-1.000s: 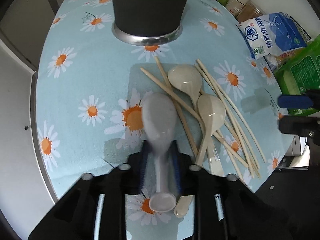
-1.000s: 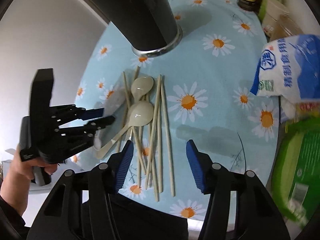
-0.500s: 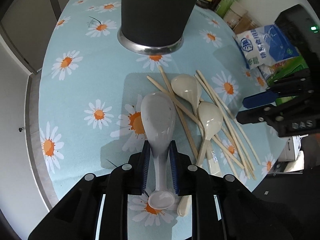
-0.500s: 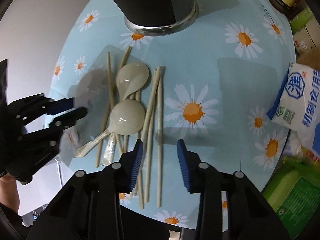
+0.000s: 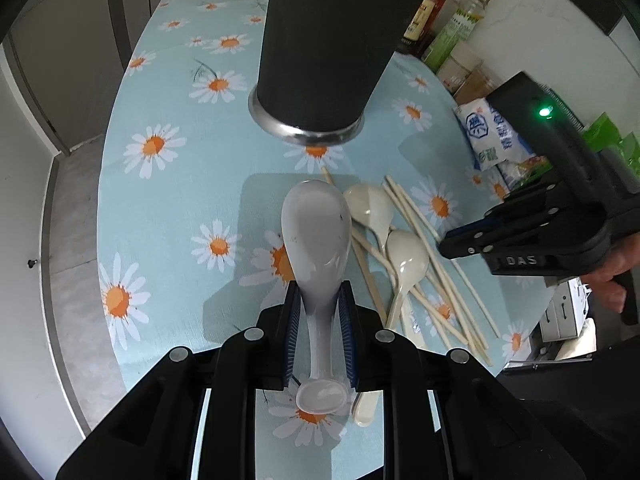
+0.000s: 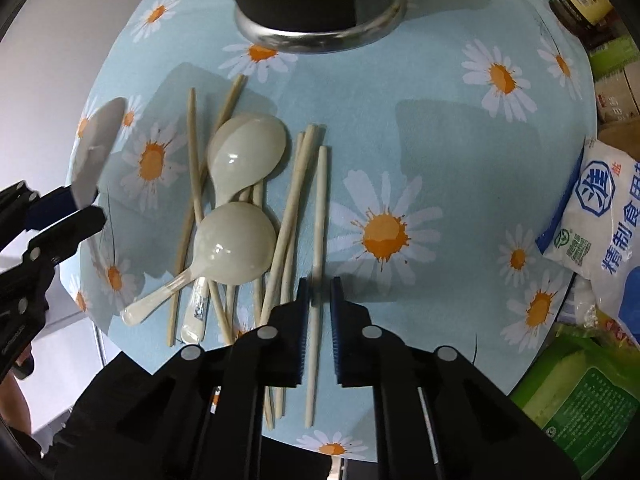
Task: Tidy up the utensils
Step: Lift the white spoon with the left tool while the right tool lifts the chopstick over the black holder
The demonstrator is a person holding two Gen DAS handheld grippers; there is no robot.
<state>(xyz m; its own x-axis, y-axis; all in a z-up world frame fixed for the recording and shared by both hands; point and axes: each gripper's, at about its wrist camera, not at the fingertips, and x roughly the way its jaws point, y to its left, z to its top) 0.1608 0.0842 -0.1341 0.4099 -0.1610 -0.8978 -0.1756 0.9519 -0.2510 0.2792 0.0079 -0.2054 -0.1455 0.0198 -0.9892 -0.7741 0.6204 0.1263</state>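
Note:
My left gripper (image 5: 319, 300) is shut on a grey-white spoon (image 5: 316, 232) by its handle and holds it above the table, bowl towards the black utensil holder (image 5: 324, 56). Two cream spoons (image 6: 240, 200) and several chopsticks (image 6: 296, 200) lie in a pile on the daisy tablecloth. My right gripper (image 6: 319, 284) is low over the pile, its jaws narrowly apart on either side of the rightmost chopstick (image 6: 320, 216). The right gripper also shows in the left wrist view (image 5: 464, 240). The held spoon shows in the right wrist view (image 6: 94, 156).
The holder's steel base (image 6: 320, 36) stands behind the pile. A white-and-blue salt bag (image 6: 604, 216), green packets (image 6: 580, 392) and bottles (image 5: 452, 12) crowd the right side. The table edge (image 5: 108, 280) is close on the left and front.
My left gripper has lifted the spoon and moved towards the holder. My right gripper has come down over the pile and narrowed its jaws around the rightmost chopstick.

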